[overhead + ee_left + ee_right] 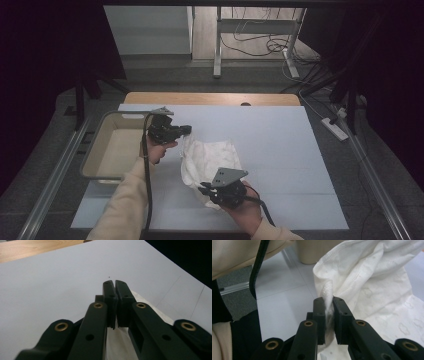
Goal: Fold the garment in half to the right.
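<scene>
Left gripper [114,284] view: jaws together at the tips; whether cloth sits between them can't be told. White cloth [120,345] hidden behind the jaws, cut by the bottom edge.

Right gripper [328,301] view: pinched fold vanishes between the pads; cloth runs off the top and right edges. Sleeve [234,255] cut at the top left.

High view: right gripper [206,189] covers the cloth's near corner. Tray [98,142] interior partly masked by the left forearm. Both forearms cut by the bottom edge.

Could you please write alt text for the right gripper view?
The right gripper pinches a fold of white cloth between its two black jaws, above a pale blue table. A cream sleeve and a black cable show at upper left.
</scene>
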`<action>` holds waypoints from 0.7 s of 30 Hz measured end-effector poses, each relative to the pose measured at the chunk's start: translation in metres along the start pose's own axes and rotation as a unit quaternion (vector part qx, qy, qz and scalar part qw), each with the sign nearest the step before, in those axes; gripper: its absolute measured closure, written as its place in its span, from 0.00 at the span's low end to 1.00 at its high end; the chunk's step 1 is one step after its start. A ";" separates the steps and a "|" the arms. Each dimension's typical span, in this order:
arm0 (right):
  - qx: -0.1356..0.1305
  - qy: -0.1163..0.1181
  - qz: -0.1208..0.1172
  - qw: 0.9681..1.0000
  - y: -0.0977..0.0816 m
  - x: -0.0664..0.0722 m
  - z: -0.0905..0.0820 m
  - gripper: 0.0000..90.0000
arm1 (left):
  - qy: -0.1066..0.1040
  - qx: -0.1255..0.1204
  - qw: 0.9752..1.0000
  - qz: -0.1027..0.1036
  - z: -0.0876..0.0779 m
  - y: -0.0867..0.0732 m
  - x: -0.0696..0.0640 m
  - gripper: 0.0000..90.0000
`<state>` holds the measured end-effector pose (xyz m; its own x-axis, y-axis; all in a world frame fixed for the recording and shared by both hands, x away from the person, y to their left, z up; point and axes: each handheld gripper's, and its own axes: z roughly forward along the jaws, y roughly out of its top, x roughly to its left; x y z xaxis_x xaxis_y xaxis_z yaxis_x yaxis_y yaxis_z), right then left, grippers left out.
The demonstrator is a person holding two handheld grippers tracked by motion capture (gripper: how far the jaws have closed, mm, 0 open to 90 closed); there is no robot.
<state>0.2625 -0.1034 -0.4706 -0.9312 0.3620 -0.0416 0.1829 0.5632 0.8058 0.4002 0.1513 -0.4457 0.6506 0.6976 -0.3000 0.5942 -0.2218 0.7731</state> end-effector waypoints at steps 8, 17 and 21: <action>0.004 -0.007 0.009 1.000 -0.008 -0.005 -0.007 0.89 | -0.001 0.006 1.000 0.003 0.009 0.001 -0.003 0.96; 0.009 -0.014 0.016 1.000 -0.017 -0.008 -0.014 0.89 | -0.006 0.009 1.000 0.013 0.023 0.005 -0.010 0.96; 0.010 -0.017 0.019 1.000 -0.020 -0.009 -0.016 0.89 | -0.008 0.013 1.000 0.017 0.030 0.006 -0.012 0.96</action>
<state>0.2626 -0.1300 -0.4773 -0.9123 0.4083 -0.0307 0.2251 0.5629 0.7953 0.4100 0.1210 -0.4542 0.6788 0.6778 -0.2825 0.5828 -0.2631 0.7688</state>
